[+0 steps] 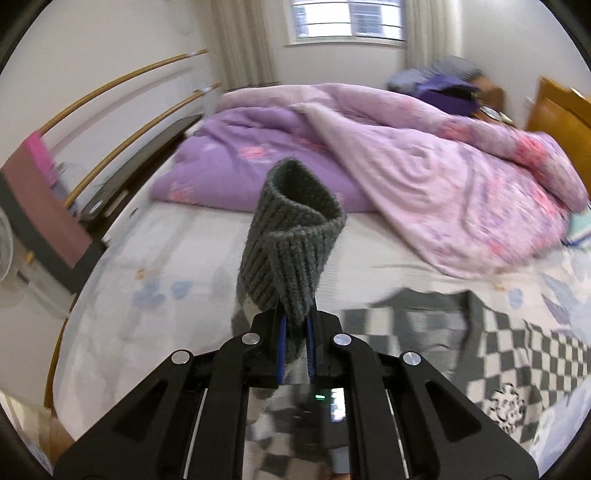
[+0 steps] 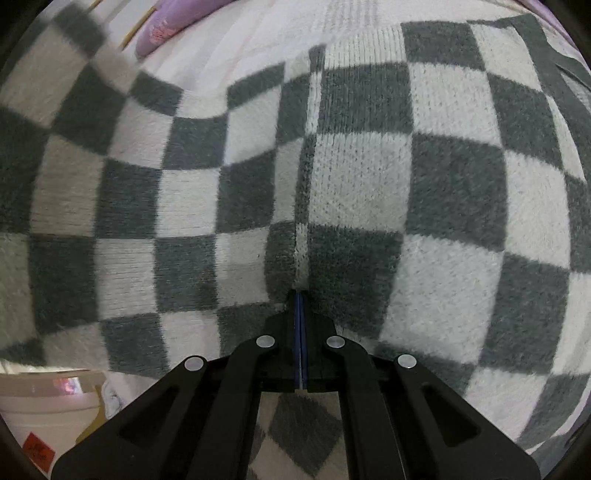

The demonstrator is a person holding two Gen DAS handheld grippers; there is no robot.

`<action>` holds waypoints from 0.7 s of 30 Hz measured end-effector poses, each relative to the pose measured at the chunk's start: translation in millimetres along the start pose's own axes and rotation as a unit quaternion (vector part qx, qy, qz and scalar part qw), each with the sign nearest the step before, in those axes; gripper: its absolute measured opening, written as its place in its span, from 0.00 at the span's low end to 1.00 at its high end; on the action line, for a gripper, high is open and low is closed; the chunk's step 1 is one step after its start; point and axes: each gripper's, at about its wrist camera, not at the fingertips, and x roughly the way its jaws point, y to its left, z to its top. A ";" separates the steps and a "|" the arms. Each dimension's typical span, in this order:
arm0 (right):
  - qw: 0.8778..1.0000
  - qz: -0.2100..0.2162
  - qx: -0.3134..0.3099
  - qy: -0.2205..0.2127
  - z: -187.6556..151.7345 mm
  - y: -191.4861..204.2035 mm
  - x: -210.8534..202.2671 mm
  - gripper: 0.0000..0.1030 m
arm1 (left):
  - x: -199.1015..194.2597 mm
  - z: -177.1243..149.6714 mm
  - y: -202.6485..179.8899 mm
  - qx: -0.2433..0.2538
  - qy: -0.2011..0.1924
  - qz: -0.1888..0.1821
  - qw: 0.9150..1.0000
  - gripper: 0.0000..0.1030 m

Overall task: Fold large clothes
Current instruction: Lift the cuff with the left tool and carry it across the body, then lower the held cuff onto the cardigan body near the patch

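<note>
Grey ribbed knit stands straight up out of the left gripper [image 1: 295, 332]: that is the sleeve cuff [image 1: 295, 229] of the checked sweater [image 1: 517, 354], pinched between the blue pads [image 1: 282, 343] with the jaws drawn in narrow around the wool, the cuff's open end curling over well above the bed. Below and behind the fingers more of the grey-and-white checked sleeve hangs down, blurred. The body of the sweater lies flat on the pale flowered sheet [image 1: 177, 280] to the right of that gripper, its dark grey neck band showing and a small cartoon figure [image 1: 508, 406] knitted into the checks near the lower edge. Further up the bed, a purple quilt [image 1: 236, 158] and a pink quilt [image 1: 443, 192] are bunched in a heap under the window [image 1: 347, 18], well apart from the sweater. Over on the other side, the right gripper [image 2: 301, 295] is pressed tight together, its pads meeting with only a thin edge of the sweater's knit caught at the tips, right on a raised seam [image 2: 306, 177] that runs up between the checks. From there the checked fabric fills nearly everything, with a white bucket [image 2: 48, 406] showing at the lower left corner, off the bed.
</note>
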 end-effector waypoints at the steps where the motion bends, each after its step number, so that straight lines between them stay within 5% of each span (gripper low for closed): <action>1: 1.000 0.011 0.013 -0.008 0.2 -9.3 -8.6 0.00 | 0.6 -1.6 -15.8 0.009 0.000 -0.004 1.000 0.08; 10: 0.980 0.031 0.182 -0.079 -50.1 -158.7 -109.3 0.00 | 30.6 -40.1 -152.4 0.090 0.036 -0.055 0.994 0.08; 14: 0.959 -0.011 0.259 -0.116 -96.8 -230.2 -163.4 0.00 | 59.1 -77.9 -205.4 0.141 0.068 -0.056 0.986 0.09; 21: 0.921 -0.075 0.353 -0.146 -172.2 -283.9 -217.6 0.01 | 99.9 -143.5 -272.9 0.202 0.101 -0.057 0.972 0.09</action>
